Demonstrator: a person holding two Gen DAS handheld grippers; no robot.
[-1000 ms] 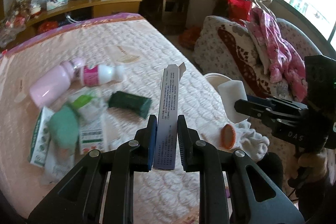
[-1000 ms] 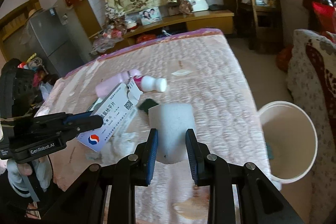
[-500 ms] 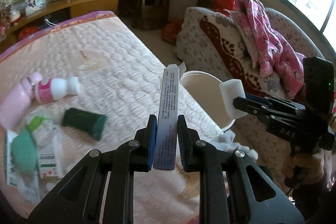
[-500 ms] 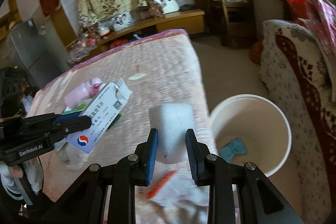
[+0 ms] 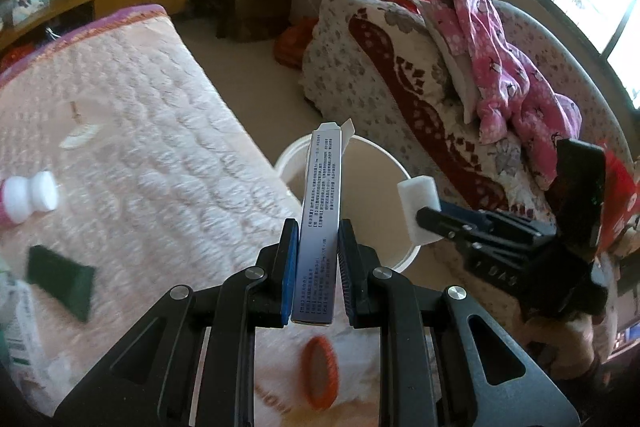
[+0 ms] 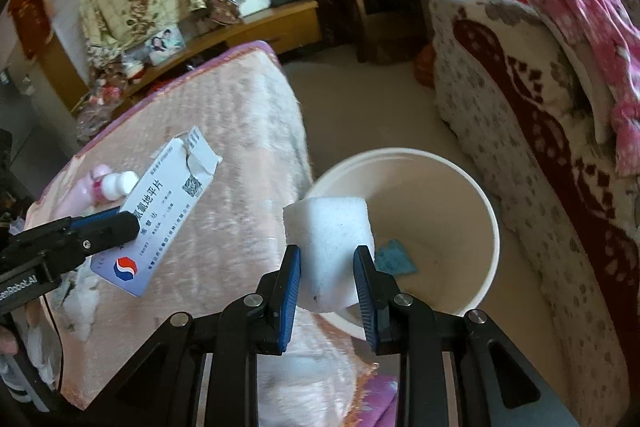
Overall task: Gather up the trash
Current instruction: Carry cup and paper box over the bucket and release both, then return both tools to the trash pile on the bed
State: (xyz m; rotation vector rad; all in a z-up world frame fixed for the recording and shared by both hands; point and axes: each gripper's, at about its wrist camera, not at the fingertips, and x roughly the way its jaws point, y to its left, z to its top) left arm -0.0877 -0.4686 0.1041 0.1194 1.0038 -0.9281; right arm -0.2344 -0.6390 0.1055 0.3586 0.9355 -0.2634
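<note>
Both grippers have swung away from the middle of the bed (image 5: 132,155) toward its corner since a second ago, and the white bucket (image 6: 476,195), then only at the frame edge, now fills the centre of both views. The left gripper (image 5: 318,259) pinches a long medicine box (image 5: 322,211) between its blue pads, the box standing upright with its torn flap at the top; in the left wrist view its upper end overlaps the bucket's rim (image 5: 292,157). The right gripper (image 6: 326,281) is clamped on a white foam block (image 6: 330,247), which hangs at the near-left rim of the bucket, partly over the opening. Seen from the right wrist camera, the box (image 6: 160,211) sits further left, over the bed's pink quilt (image 6: 240,131) rather than over the bucket. Inside the bucket lies a small blue-green scrap (image 6: 394,259) (possibly a wrapper; the view is too soft to be sure). Left behind on the bed are a white-capped pink bottle (image 5: 26,197), a dark green packet (image 5: 62,279) and an orange round thing (image 5: 320,371), blurred, near the bed's edge below the left gripper. A patterned sofa (image 5: 400,75) with a pink garment (image 5: 500,55) stands beyond the bucket.
</note>
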